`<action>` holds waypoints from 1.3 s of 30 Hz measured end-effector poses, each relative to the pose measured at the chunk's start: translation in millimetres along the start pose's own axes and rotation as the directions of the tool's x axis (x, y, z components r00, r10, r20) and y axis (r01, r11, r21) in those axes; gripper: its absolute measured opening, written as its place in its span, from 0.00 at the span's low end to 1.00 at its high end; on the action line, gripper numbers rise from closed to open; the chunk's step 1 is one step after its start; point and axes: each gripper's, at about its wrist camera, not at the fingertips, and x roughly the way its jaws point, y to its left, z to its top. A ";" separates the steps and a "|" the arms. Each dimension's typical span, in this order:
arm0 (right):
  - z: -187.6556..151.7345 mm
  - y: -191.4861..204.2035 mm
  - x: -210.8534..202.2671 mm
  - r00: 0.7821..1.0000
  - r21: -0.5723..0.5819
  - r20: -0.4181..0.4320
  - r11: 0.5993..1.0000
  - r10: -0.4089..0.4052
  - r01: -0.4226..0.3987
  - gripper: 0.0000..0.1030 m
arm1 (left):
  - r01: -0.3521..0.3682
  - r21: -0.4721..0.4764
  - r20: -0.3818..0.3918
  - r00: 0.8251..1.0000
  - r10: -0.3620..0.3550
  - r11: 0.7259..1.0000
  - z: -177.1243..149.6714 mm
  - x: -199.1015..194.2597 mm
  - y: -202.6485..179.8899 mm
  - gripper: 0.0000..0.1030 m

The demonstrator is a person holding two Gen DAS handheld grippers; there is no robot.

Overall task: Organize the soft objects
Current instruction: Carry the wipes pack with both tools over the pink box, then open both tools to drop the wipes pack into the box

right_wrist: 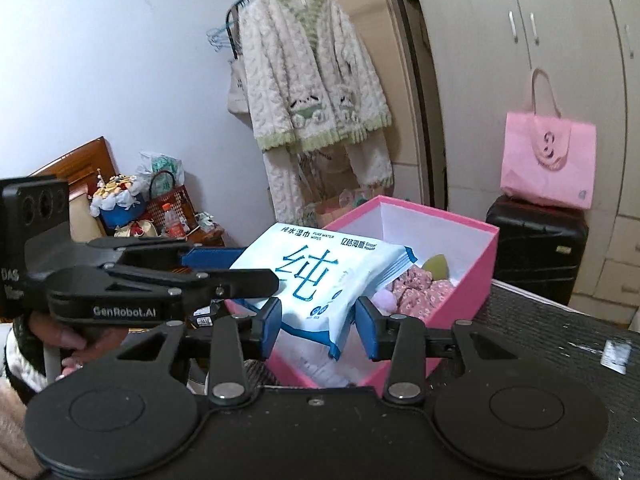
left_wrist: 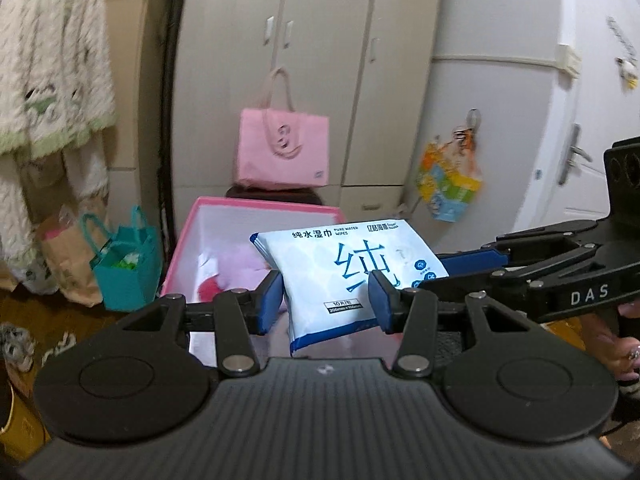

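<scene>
A white and blue pack of wet wipes (left_wrist: 340, 272) (right_wrist: 316, 276) hangs over an open pink box (left_wrist: 260, 205) (right_wrist: 460, 300). My left gripper (left_wrist: 326, 304) is shut on the pack's near edge in the left wrist view, blue pads against both sides. My right gripper (right_wrist: 318, 324) is shut on another corner of the same pack. Each gripper also shows in the other's view: the right gripper (left_wrist: 448, 274) reaches in from the right, the left gripper (right_wrist: 244, 268) from the left. Inside the box lie a floral cloth (right_wrist: 420, 292), a pink plush (left_wrist: 244, 272) and a green piece (right_wrist: 436, 266).
The box stands on a dark table top (right_wrist: 560, 340). Behind it a pink tote bag (right_wrist: 548, 160) sits on a black suitcase (right_wrist: 536, 240) before white wardrobe doors. A fleece robe (right_wrist: 316, 92) hangs at the back, and a teal bag (left_wrist: 128, 264) stands on the floor.
</scene>
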 end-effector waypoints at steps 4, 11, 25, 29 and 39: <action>5.5 -9.2 31.5 0.999 0.031 -0.036 0.999 0.024 -0.022 0.46 | -0.014 -0.062 -0.046 0.999 0.011 0.998 -1.3 22.9 27.0 0.44; -3.3 -17.1 62.7 0.995 0.075 -0.084 0.996 0.059 -0.053 0.46 | -0.067 0.023 -0.087 0.994 0.069 0.997 -10.0 43.1 35.7 0.44; -7.8 -23.3 76.0 0.986 0.092 -0.113 0.990 0.120 -0.110 0.46 | -0.145 0.083 -0.016 0.989 0.147 0.986 -18.3 21.4 36.3 0.61; -7.2 -16.0 58.9 0.995 0.049 -0.071 0.997 0.068 -0.065 0.46 | -0.138 0.058 -0.016 0.990 0.139 0.989 -17.6 16.8 33.0 0.63; -15.9 -5.9 17.8 0.995 -0.001 -0.011 0.995 -0.099 0.098 0.52 | -0.132 -0.011 -0.069 0.989 0.131 0.991 -21.4 23.1 28.7 0.68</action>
